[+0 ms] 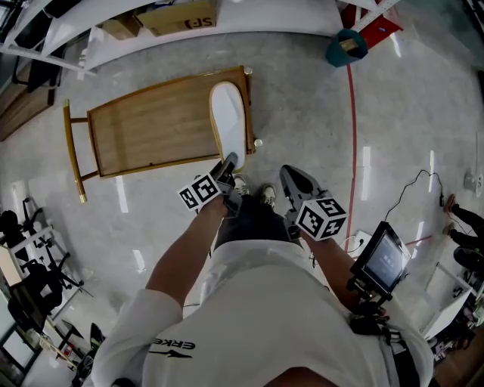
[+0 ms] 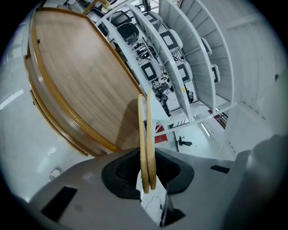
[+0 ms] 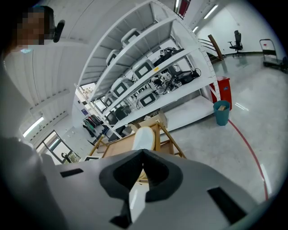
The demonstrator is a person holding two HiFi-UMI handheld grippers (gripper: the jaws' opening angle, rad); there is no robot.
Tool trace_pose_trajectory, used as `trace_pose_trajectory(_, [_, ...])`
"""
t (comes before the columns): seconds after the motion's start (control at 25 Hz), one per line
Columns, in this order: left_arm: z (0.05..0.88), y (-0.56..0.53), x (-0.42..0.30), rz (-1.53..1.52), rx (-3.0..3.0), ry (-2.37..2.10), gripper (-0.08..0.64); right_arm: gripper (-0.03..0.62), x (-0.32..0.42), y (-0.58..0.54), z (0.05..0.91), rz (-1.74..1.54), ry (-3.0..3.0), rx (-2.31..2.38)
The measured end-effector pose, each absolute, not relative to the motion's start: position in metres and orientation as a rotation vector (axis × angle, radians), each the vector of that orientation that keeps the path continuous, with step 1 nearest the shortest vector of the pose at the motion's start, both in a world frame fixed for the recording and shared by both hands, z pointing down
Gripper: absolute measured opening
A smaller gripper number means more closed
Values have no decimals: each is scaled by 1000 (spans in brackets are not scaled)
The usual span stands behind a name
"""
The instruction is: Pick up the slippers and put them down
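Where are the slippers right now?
In the head view, the slippers are at the right end of the wooden table, pinched at their near end by the left gripper.

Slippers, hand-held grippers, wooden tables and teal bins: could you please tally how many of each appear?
Slippers: 2
Hand-held grippers, left and right: 2
Wooden table: 1
Teal bin: 1
Total: 6

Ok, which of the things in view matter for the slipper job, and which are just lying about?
In the job:
slippers, clamped edge-on in the left gripper
wooden table, right by them
right gripper, shut, empty

Lying about:
teal bin
cardboard box
screen on a stand
white shelving
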State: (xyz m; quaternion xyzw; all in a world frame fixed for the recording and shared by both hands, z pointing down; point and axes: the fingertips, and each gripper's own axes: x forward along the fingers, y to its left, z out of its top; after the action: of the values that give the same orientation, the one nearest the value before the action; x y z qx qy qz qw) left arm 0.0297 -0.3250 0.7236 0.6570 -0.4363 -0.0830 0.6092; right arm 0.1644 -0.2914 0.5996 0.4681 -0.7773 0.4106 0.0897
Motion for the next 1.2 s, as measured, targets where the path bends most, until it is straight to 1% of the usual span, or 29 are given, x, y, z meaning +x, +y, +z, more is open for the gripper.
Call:
trace_pose_trajectory(0.64, [746,-321,35,-69,1511,-955,75,-3,156,-296,609,1232,-2292,1403])
trace_pose_trajectory(0.96, [749,-317,41,4,1544,-924,126,-3,155,-299,609,1228,-2296,1402])
trace_pose_trajectory(1.12, [749,-316,43,24,1567,-918,131,-3,156,-299,611,1232,-2293,1405])
trace_pose_trajectory(1.2, [748,-315,44,36,1574,-901,158,-3,154,-299,611,1233,-2296,1404])
